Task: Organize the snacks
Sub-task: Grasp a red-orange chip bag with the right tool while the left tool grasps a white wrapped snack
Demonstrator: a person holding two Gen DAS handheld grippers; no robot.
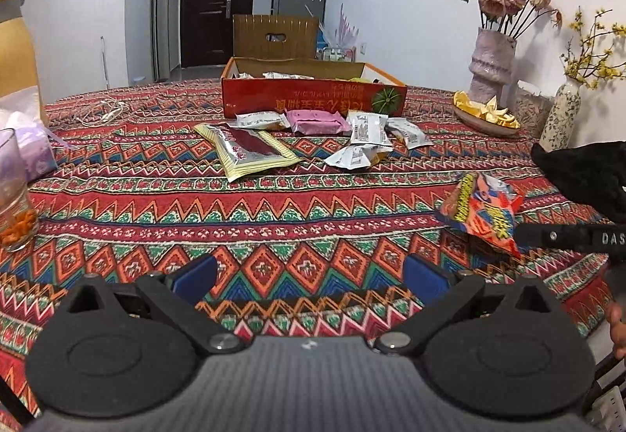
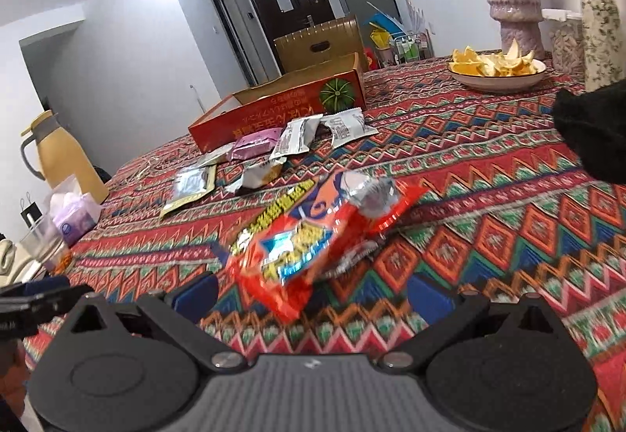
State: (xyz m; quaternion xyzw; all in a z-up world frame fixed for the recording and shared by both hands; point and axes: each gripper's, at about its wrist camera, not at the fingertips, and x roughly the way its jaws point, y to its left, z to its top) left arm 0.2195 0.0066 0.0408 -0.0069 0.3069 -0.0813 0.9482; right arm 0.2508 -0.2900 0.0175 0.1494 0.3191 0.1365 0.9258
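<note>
A red-orange snack packet (image 2: 309, 240) lies tilted on the patterned tablecloth, its near end between the wide-apart fingers of my right gripper (image 2: 311, 295), which is open and not pinching it. In the left wrist view the same packet (image 1: 483, 211) is at the right, touching a black finger of the right gripper. My left gripper (image 1: 309, 277) is open over bare cloth with nothing between its fingers. An open red cardboard box (image 1: 313, 99) (image 2: 274, 111) stands further back with a few packets inside. Before it lie a silver-yellow packet (image 1: 250, 150), a pink packet (image 1: 317, 121) and several white packets (image 1: 367, 135).
A glass with orange bits (image 1: 15, 197) and a tissue pack (image 1: 35, 150) sit at the left edge, a yellow thermos (image 2: 66, 158) behind them. A plate of orange peels (image 1: 485, 115) and two vases (image 1: 491, 64) stand at the back right. Something black (image 1: 587, 178) hangs in at the right.
</note>
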